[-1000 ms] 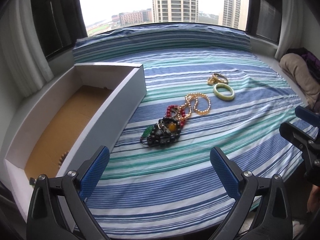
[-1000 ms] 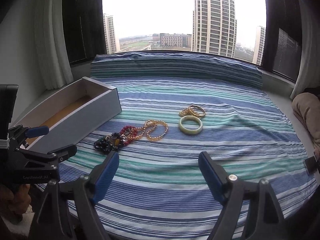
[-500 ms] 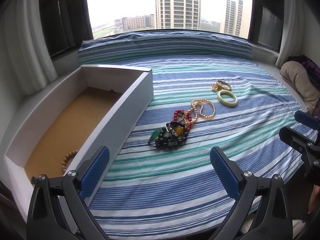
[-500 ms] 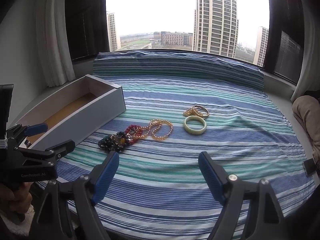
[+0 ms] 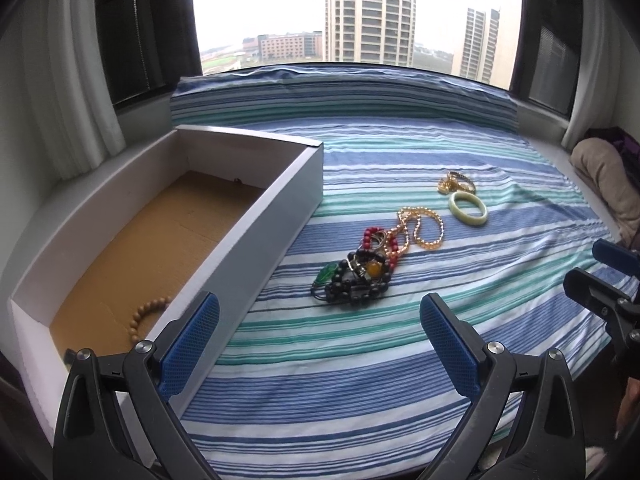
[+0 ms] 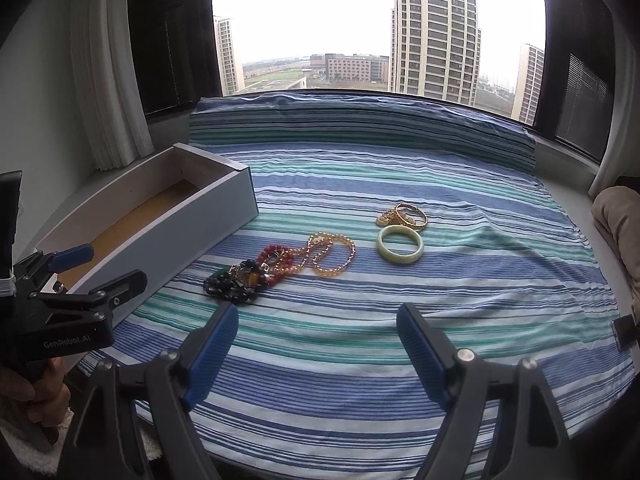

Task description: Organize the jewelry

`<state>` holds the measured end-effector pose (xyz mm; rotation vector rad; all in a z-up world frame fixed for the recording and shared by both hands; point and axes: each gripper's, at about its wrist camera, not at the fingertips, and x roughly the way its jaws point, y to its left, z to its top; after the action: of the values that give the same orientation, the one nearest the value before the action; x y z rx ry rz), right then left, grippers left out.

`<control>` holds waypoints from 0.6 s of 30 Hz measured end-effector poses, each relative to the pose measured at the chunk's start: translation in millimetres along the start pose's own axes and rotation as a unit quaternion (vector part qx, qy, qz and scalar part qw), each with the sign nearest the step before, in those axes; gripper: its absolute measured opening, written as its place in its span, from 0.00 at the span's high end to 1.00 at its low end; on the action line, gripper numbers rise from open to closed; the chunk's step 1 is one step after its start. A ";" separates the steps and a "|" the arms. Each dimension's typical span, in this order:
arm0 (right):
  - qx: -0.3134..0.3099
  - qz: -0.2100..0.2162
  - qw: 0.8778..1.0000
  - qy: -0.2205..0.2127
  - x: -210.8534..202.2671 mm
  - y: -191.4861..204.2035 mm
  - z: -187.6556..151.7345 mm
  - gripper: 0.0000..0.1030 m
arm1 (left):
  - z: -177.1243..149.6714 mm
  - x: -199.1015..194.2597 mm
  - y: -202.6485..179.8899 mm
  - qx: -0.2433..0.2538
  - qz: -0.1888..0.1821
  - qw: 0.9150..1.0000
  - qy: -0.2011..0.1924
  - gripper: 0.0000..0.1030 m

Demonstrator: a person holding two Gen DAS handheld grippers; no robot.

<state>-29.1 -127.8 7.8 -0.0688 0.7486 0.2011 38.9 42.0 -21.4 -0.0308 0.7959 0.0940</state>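
Note:
A tangle of dark, red and green bead bracelets [image 5: 354, 276] [image 6: 240, 276] lies on the striped sheet. Beyond it lie an amber bead strand [image 5: 422, 226] [image 6: 330, 254], a pale green bangle [image 5: 468, 208] [image 6: 400, 244] and gold bangles [image 5: 456, 184] [image 6: 404, 214]. The white box [image 5: 256, 228] [image 6: 192, 224] stands at left, with a wooden bead bracelet [image 5: 146, 314] on its brown floor. My left gripper [image 5: 320, 344] hovers open, short of the tangle, near the box's front end. My right gripper [image 6: 316, 346] is open, empty, near the bed's front edge.
The blue and green striped sheet [image 5: 400, 360] covers the window-side bed, with a long striped pillow [image 6: 360, 120] at the back. A beige cushion [image 5: 604, 176] lies at the right edge. A hand [image 6: 24, 392] holds the left gripper's handle. Curtains hang on both sides.
Both cameras have risen and moved slightly forward, so the box interior and the wooden bracelet inside it show more. No jewelry has moved. Both grippers stay open.

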 end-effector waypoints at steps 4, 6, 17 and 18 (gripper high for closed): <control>0.010 -0.004 1.000 -0.003 -1.5 -3.9 -1.2 0.19 | -2.3 2.9 -0.4 0.004 -0.002 1.000 0.001 0.02; 0.017 -0.004 1.000 -0.002 -0.9 -6.7 -2.3 0.19 | -5.6 6.4 -1.0 0.004 -0.006 1.000 0.007 0.02; 0.048 -0.028 0.998 0.007 -1.4 -29.4 -7.7 0.19 | -15.3 19.6 4.5 0.000 -0.044 0.999 0.029 0.02; 0.046 -0.027 0.999 0.008 -1.3 -29.2 -8.1 0.19 | -15.4 19.7 5.6 0.000 -0.046 0.998 0.030 0.02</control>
<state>-29.4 -157.7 2.4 -0.0019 0.7703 0.1150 41.1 48.0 -46.3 -0.0713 0.8529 0.0052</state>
